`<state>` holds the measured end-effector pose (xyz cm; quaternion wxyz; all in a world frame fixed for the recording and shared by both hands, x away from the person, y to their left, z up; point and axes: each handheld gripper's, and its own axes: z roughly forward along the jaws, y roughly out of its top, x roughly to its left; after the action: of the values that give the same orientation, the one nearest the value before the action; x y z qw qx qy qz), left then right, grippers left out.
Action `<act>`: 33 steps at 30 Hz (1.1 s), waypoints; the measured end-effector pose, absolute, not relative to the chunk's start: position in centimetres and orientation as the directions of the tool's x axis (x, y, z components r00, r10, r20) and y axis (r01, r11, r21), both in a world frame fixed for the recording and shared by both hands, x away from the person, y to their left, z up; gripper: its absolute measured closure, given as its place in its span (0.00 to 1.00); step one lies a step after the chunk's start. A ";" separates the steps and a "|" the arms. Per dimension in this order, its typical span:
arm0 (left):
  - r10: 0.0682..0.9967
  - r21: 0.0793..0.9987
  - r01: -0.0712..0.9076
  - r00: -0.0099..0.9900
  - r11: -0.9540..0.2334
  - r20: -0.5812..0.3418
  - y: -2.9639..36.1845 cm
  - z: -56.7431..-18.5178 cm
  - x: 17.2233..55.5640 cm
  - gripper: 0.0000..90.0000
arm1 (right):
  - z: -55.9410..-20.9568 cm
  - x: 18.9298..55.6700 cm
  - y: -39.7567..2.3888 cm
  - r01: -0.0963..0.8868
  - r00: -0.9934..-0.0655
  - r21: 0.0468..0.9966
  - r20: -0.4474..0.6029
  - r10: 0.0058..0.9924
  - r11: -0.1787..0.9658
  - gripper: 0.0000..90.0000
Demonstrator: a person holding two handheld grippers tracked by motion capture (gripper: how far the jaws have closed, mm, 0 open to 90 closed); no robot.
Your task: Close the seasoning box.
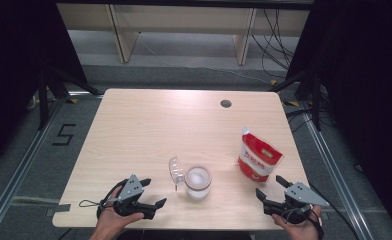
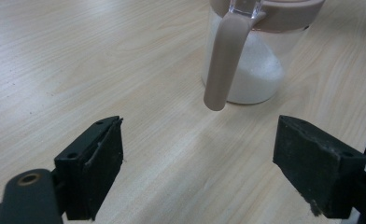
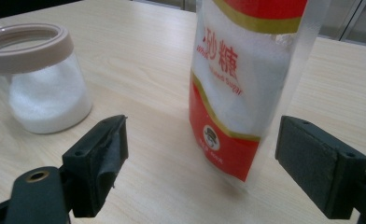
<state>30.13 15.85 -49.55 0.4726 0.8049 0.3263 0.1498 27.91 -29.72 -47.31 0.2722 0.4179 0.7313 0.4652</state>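
Pale wood tabletop (image 1: 134, 140) spreads under both my tools, with dark curtains at the sides. I see my left gripper (image 2: 197, 165) with its jaws wide and nothing between them; the sugar jar (image 2: 246, 60) stands just ahead of them, its lid flipped open and the beige latch hanging down its front. My right gripper (image 3: 202, 165) also stands wide, pads clear of the sugar bag (image 3: 246, 79), which stands upright just beyond the gap, nearer the right jaw.
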 end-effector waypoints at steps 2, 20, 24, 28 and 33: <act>0.666 0.858 0.383 0.743 -0.342 -0.066 15.8 -49.5 30.1 0.17 | -47.3 27.7 -29.6 0.357 -0.497 0.905 -0.025 0.867 0.231 0.20; 0.653 0.867 0.377 0.753 -0.325 -0.083 15.5 -48.8 29.8 0.25 | -47.6 27.3 -29.1 0.400 -0.512 0.886 0.003 0.859 0.235 0.21; 0.649 0.884 0.366 0.754 -0.291 -0.098 15.3 -48.1 29.5 0.42 | -47.5 27.5 -29.1 0.371 -0.527 0.888 -0.039 0.849 0.272 0.22; 0.645 0.898 0.336 0.760 -0.286 -0.079 15.3 -47.6 29.2 0.63 | -47.5 27.5 -29.0 0.371 -0.539 0.885 -0.041 0.842 0.281 0.22; 0.622 0.903 0.295 0.782 -0.312 -0.040 14.6 -46.8 29.2 0.82 | -47.5 27.5 -28.9 0.376 -0.534 0.884 -0.038 0.844 0.277 0.23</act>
<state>29.19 14.56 -46.84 0.5102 0.7940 0.2889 0.1603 27.53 -28.93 -47.52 0.2634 0.4043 0.7545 0.4449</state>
